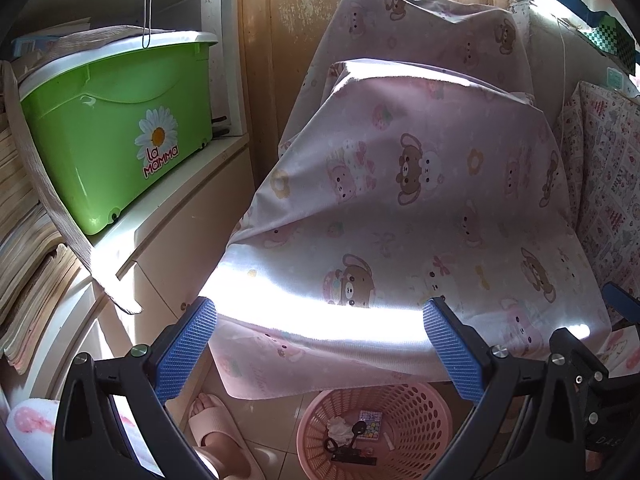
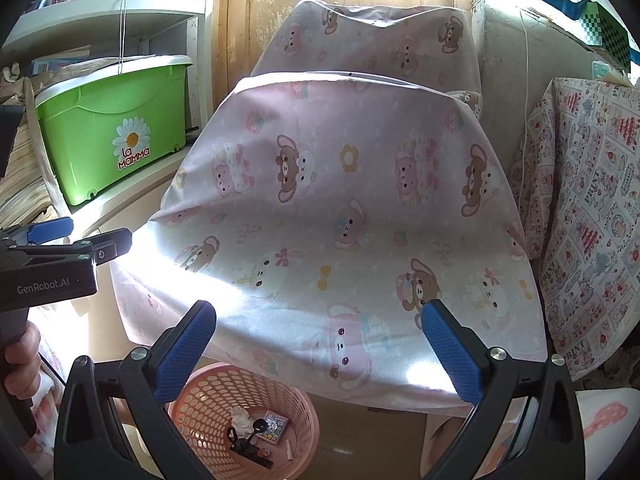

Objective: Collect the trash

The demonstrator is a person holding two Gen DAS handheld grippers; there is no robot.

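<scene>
- On the shelf, we read "La Mamma" on a green bin (image 1: 116,136).
- Left gripper (image 1: 320,344), marked "GenRobot.AI": jaws spread, empty.
- Right gripper (image 2: 318,344): likewise.
- Below: pink basket (image 2: 208,392) with trash (image 2: 256,436).

"La MaMMa" on green bin (image 1: 116,136), "GenRobot.AI" on left tongs (image 2: 52,276), "PRINT" on patterned cloth (image 2: 592,184)

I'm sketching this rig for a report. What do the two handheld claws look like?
Both look alike: black plastic frames with triangular cut-outs and silver screws, each finger ending in a blue pad with fine mesh texture. The right claw matches the left claw. The left one's body, seen from the right wrist, bears white "GenRobot.AI" lettering. No cables or sleeves show.
</scene>
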